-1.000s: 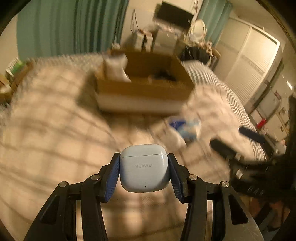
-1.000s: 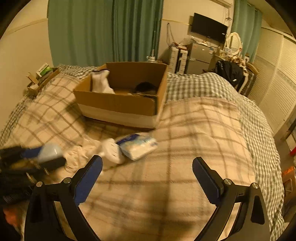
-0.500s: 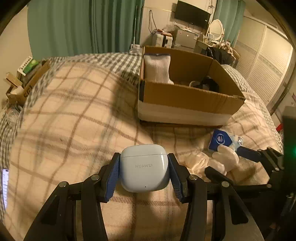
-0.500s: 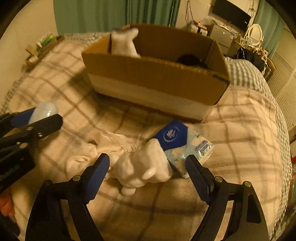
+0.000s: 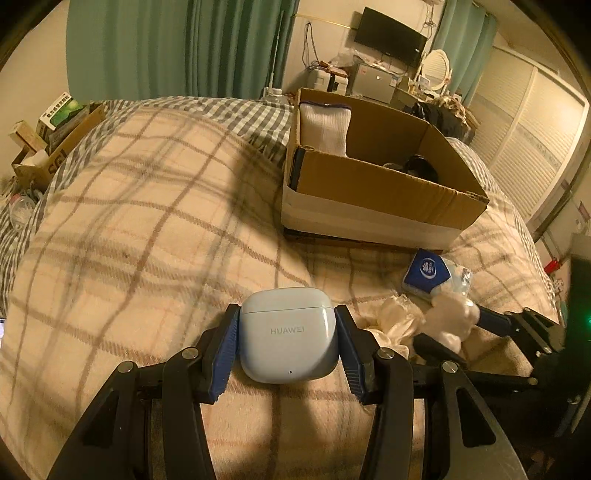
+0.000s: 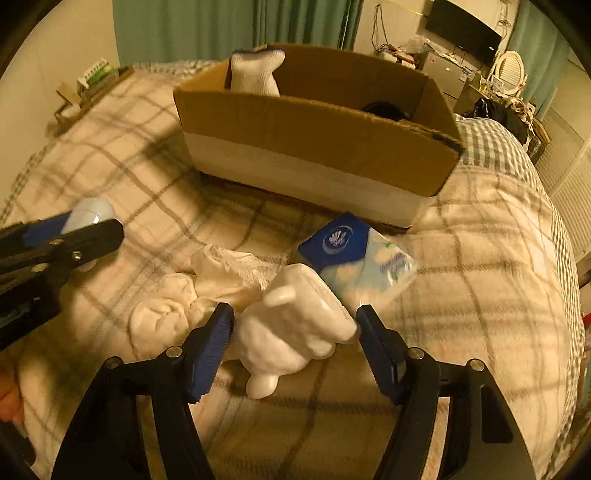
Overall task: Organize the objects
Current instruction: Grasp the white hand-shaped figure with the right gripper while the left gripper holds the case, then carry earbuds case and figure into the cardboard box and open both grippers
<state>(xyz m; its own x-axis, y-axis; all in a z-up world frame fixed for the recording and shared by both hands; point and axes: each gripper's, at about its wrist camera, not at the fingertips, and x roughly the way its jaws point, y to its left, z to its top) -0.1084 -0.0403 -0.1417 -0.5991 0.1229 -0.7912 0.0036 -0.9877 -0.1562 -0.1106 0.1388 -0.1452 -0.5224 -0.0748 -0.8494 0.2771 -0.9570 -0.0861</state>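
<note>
My left gripper (image 5: 287, 341) is shut on a pale blue Huawei earbud case (image 5: 288, 334), held above the plaid bed; it also shows at the left of the right wrist view (image 6: 86, 218). My right gripper (image 6: 295, 339) is open, its fingers on either side of a white soft toy (image 6: 295, 332) lying on the blanket, which also shows in the left wrist view (image 5: 452, 319). A blue-and-white tissue pack (image 6: 356, 256) lies just behind the toy. An open cardboard box (image 6: 314, 147) stands further back, with a white sock (image 6: 255, 72) and a dark item inside.
Crumpled white cloth (image 6: 207, 284) lies left of the toy. The plaid blanket (image 5: 147, 221) covers the bed. A small box of clutter (image 5: 51, 136) sits off the bed's far left. Furniture and a TV (image 5: 389, 35) stand behind.
My right gripper has moved down and forward to the white toy, with its fingers narrowing around it. My left gripper keeps the earbud case and has steadied facing the box.
</note>
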